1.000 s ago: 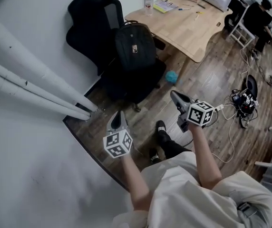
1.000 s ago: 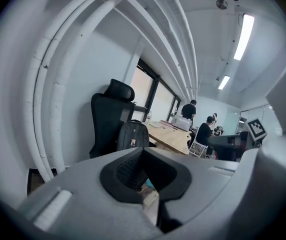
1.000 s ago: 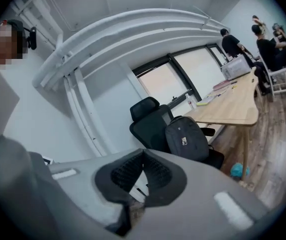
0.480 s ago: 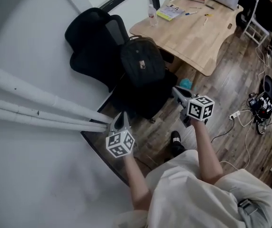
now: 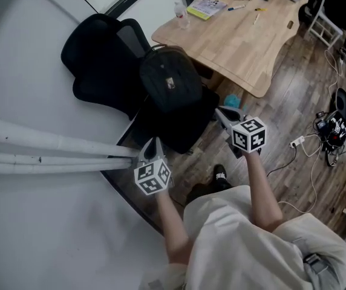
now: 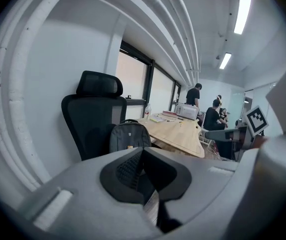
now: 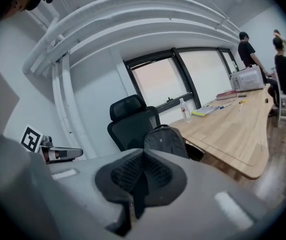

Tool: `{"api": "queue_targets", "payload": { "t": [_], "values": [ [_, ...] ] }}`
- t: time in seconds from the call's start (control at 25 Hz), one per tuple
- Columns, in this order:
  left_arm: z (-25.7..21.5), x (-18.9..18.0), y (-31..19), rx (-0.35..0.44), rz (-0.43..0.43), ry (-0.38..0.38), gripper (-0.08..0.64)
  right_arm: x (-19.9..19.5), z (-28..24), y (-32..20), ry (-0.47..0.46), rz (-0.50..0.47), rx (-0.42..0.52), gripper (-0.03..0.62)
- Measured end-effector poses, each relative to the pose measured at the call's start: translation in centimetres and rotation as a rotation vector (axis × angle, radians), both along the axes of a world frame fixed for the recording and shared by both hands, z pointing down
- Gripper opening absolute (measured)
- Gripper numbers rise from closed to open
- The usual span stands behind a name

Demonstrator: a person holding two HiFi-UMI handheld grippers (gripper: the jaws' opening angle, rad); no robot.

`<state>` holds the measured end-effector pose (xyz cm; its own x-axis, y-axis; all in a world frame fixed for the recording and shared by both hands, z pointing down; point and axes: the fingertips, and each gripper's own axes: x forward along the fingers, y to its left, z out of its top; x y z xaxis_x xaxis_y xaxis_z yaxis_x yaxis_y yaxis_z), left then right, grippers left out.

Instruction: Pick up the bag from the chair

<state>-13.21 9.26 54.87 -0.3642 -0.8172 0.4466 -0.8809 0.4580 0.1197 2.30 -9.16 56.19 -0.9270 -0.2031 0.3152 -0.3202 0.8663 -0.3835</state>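
Nearest, both grippers are held out low in front of the person. The left gripper (image 5: 154,144) is clenched, its jaws pressed together with nothing between them. The right gripper (image 5: 222,113) is clenched and empty too. A dark shoe (image 5: 219,174) stands on the wooden floor (image 5: 294,119) between and just behind them. White pipes (image 5: 46,150) run along the wall and end close beside the left gripper, on its outer side.

Ahead of both grippers, apart from them, the black bag (image 5: 168,80) sits upright on the seat of the black office chair (image 5: 100,65), leaning against its backrest. It lies straight ahead of the left gripper's jaws, and ahead and slightly inward of the right gripper's. A small teal object (image 5: 233,100) lies on the floor just beyond the right gripper's tip.

Past the bag, on the right gripper's side, stands the wooden counter (image 5: 239,35), bearing a water bottle (image 5: 179,12) near the chair, a booklet (image 5: 206,6) and pens. A tangle of cables (image 5: 333,125) lies on the floor well out to the right gripper's outer side. Farthest off, people (image 7: 283,59) are at the counter's far end.
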Motion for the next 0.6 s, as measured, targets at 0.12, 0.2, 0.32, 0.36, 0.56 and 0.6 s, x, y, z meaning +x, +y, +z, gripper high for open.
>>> {"api": "queue_targets", "payload": {
  "t": [0.12,0.2,0.32,0.36,0.56,0.6],
  "values": [
    [-0.3,-0.4,-1.1,0.009,-0.012,0.002,0.008,-0.4,0.2,-0.5,0.011,-0.021,0.000,0.001],
    [-0.5,-0.7,-1.9,0.016,-0.007,-0.005,0.007,-0.7,0.3,-1.0,0.011,-0.020,-0.001,0.000],
    [-0.3,-1.7,-2.8,0.029,-0.007,-0.002,0.006,-1.7,0.3,-1.7,0.014,-0.026,0.006,0.000],
    [-0.1,-2.2,-3.1,0.033,-0.010,0.004,0.007,-2.2,0.3,-2.0,0.013,-0.030,0.007,0.001],
    [0.9,-5.8,-5.2,0.022,-0.021,0.031,0.008,-5.2,-0.1,-5.0,0.014,-0.027,0.004,0.000],
    [0.8,-6.8,-5.7,0.024,-0.025,0.032,0.007,-6.0,-0.3,-5.6,0.015,-0.027,0.006,0.000]
  ]
}}
